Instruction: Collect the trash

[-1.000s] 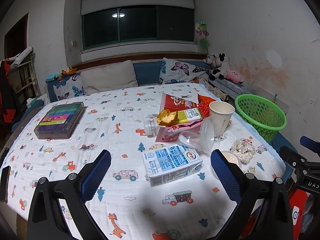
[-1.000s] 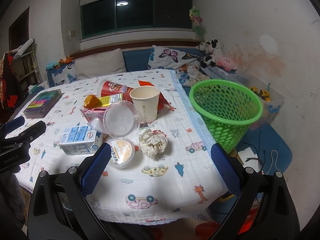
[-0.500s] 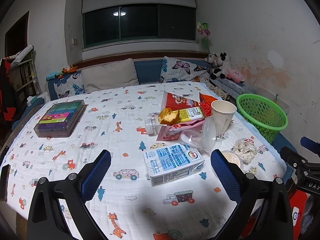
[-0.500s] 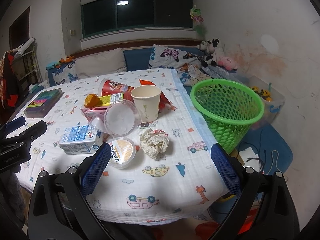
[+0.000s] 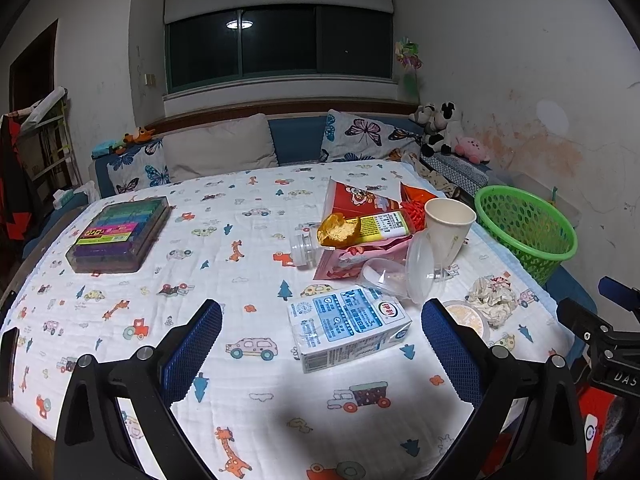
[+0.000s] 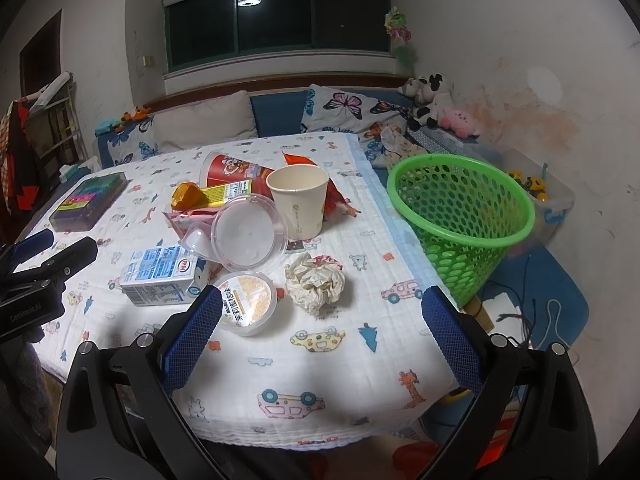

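Trash lies on the patterned tablecloth: a blue-and-white milk carton [image 5: 348,326] [image 6: 160,275], a crumpled paper ball [image 6: 315,283] [image 5: 493,300], a sealed jelly cup [image 6: 249,303], a clear plastic lid [image 6: 249,238], a paper cup [image 6: 299,201] [image 5: 448,228] and snack wrappers [image 5: 360,226]. A green mesh basket [image 6: 460,216] [image 5: 526,230] stands off the table's right edge. My left gripper [image 5: 320,352] hovers open just short of the carton. My right gripper [image 6: 320,340] hovers open in front of the paper ball and jelly cup. Both hold nothing.
A box of coloured pens [image 5: 118,234] lies at the far left of the table. Pillows and stuffed toys [image 5: 440,128] line the bench behind. A clear storage bin [image 6: 548,204] sits beyond the basket. Cables lie on the blue floor mat [image 6: 532,312].
Both views have shifted only slightly; the left gripper drew back a little and the right edged a bit closer. Nothing on the table moved and both grippers stayed open.
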Motion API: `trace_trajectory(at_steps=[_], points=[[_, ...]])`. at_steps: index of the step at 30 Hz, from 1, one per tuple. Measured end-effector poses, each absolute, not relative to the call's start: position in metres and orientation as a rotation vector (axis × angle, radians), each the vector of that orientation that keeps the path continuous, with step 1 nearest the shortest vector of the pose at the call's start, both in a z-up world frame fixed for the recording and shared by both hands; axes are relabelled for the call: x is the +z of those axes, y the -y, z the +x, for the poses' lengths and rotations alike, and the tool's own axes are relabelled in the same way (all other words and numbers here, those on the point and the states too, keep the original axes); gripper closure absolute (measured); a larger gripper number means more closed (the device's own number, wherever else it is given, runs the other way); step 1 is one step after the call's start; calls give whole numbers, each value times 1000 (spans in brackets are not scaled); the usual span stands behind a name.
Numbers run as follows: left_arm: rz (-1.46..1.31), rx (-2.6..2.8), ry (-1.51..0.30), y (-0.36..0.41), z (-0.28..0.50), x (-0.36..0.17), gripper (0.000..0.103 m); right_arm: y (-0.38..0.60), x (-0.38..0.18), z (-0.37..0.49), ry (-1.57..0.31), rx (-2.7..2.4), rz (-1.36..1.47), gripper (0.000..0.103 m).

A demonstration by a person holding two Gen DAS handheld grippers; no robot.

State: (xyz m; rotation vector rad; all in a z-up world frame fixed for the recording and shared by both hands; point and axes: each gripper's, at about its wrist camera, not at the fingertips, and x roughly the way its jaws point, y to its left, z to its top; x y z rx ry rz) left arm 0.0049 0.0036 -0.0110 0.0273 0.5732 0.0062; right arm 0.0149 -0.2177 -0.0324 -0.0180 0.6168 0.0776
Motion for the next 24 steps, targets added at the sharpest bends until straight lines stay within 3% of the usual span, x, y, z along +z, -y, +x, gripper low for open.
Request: trace_trajectory(at_steps=[24], points=[[21, 14, -586, -6, 22, -8, 6, 218, -32, 27, -627, 88, -23, 4]])
